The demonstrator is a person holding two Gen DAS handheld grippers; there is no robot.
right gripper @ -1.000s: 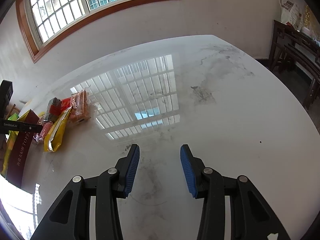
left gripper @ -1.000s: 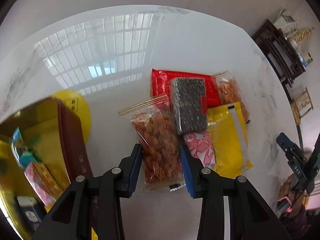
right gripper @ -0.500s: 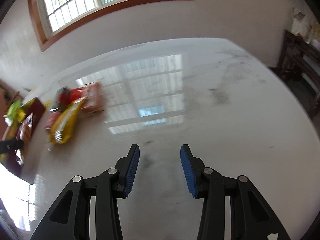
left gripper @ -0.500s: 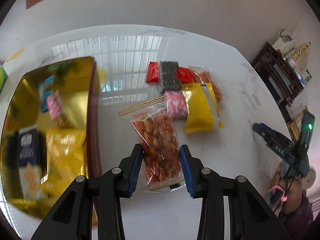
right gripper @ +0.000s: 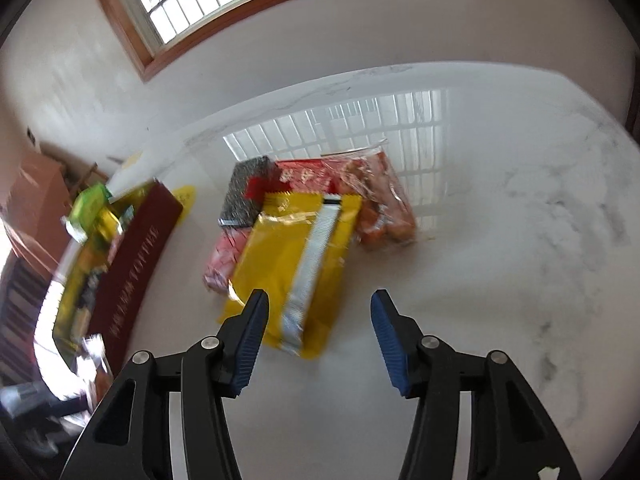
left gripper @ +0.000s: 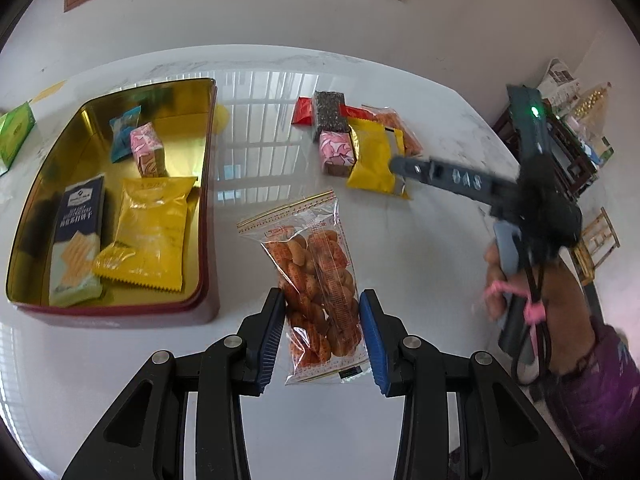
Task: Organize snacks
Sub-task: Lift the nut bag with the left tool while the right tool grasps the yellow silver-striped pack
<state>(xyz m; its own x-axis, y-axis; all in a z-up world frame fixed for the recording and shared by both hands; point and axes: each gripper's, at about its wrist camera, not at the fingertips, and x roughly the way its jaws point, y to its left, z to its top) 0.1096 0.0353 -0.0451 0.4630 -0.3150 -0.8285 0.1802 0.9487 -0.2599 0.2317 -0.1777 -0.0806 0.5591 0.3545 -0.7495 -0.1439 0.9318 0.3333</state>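
My left gripper point(left gripper: 323, 334): clamped on clear nut bag point(left gripper: 316, 280). My right gripper point(right gripper: 319, 332): just widened, empty, over yellow packet point(right gripper: 294, 256).

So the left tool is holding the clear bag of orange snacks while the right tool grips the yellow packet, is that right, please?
Not quite: the right tool is open and grips nothing; the right wrist view shows the yellow packet lying on the table ahead of it. The left tool does hold the clear bag of orange snacks.

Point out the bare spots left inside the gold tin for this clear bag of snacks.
Free: the tin's right strip beside the yellow packet, and the far-left corner beyond the blue packet. Crowded: the near-left, where the cracker pack and yellow packet overlap.
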